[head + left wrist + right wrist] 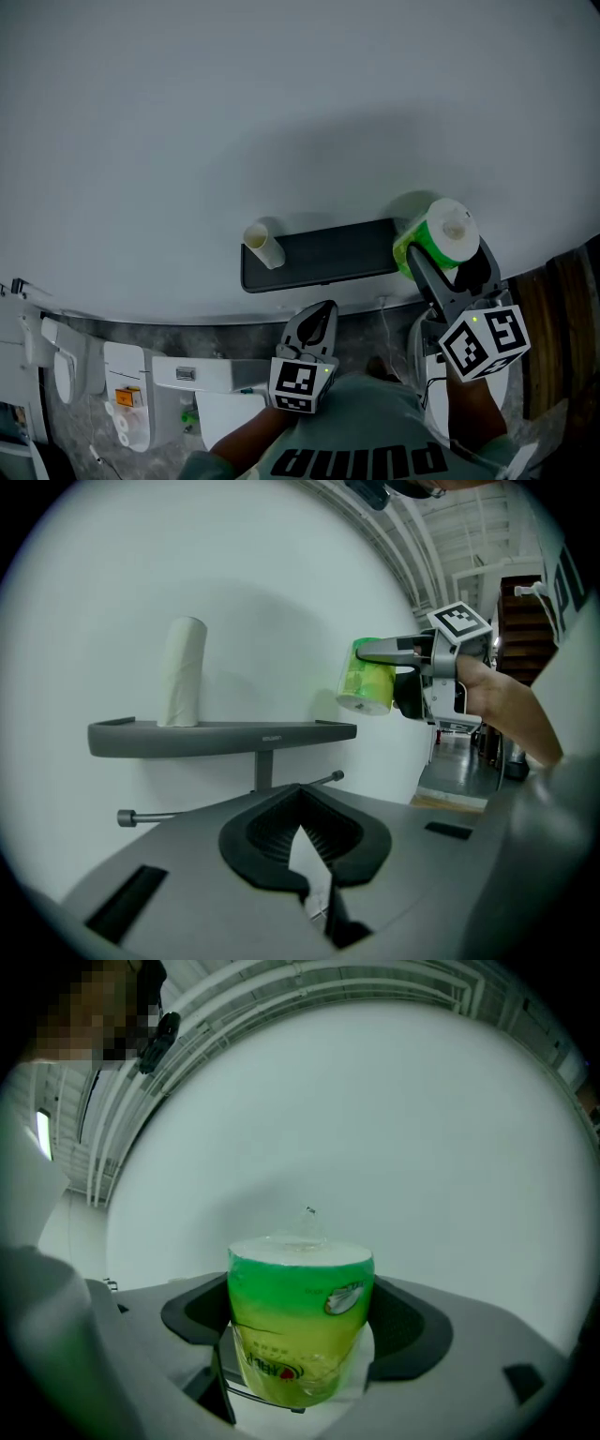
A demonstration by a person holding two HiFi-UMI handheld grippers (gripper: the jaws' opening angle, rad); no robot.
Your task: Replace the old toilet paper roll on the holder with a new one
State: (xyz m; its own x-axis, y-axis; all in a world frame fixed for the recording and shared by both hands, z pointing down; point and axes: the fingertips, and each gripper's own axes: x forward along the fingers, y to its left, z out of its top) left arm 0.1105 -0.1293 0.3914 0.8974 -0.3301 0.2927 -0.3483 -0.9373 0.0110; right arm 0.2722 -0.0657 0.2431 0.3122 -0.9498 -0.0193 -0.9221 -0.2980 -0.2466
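Observation:
A dark grey holder shelf (pixel 323 255) is fixed to the white wall, with a bare rod (pixel 225 802) under it. An empty cardboard tube (pixel 265 244) (pixel 183 672) stands upright on the shelf's left end. My right gripper (pixel 433 262) (pixel 302 1335) is shut on a new roll in green plastic wrap (pixel 442 236) (pixel 300 1321) (pixel 367 677), held in the air just off the shelf's right end. My left gripper (pixel 319 317) (pixel 300 797) is below the shelf's middle, pointing at the rod, with its jaws together and nothing between them.
White bathroom fixtures and small containers (pixel 127 398) sit at the lower left on a speckled grey floor. Dark wooden boards (pixel 562 319) run along the right edge. The wall above the shelf is plain white.

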